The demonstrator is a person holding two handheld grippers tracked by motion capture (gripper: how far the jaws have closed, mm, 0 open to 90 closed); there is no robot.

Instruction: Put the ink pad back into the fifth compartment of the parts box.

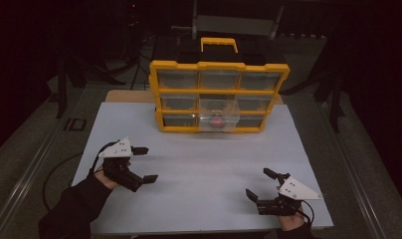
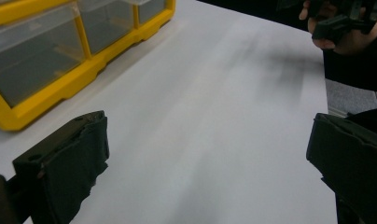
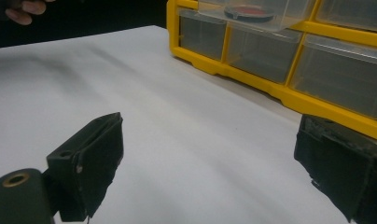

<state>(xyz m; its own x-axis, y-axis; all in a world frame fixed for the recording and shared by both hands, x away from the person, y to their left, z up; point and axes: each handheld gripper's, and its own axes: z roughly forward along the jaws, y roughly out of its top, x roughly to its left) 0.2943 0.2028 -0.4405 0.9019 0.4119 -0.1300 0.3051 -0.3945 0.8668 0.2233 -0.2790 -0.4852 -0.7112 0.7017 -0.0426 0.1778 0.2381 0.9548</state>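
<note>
Drawer (image 1: pixel 218 115), the clear middle one, stands pulled out of the yellow organizer (image 1: pixel 218 94) at the far side of the white table (image 1: pixel 199 164), a red disc (image 1: pixel 217 122) inside. Both left gripper (image 1: pixel 143 164) and right gripper (image 1: pixel 261 183) hover spread and empty, well short of it. Judging by this, the approach has not begun; next, one gripper must travel forward and either push the drawer front or dip in for the disc.

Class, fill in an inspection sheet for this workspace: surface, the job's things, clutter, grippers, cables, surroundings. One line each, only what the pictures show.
Surface: white table top, bare in front.
Job's things: yellow drawer cabinet at the far edge; its middle drawer pulled out, a red round item inside.
Clutter: nothing seen.
Grippers: left gripper and right gripper both open, holding nothing, apart from the cabinet.
Cables: black cable trails off the table's left side.
Surroundings: dark room, stands behind.
</note>
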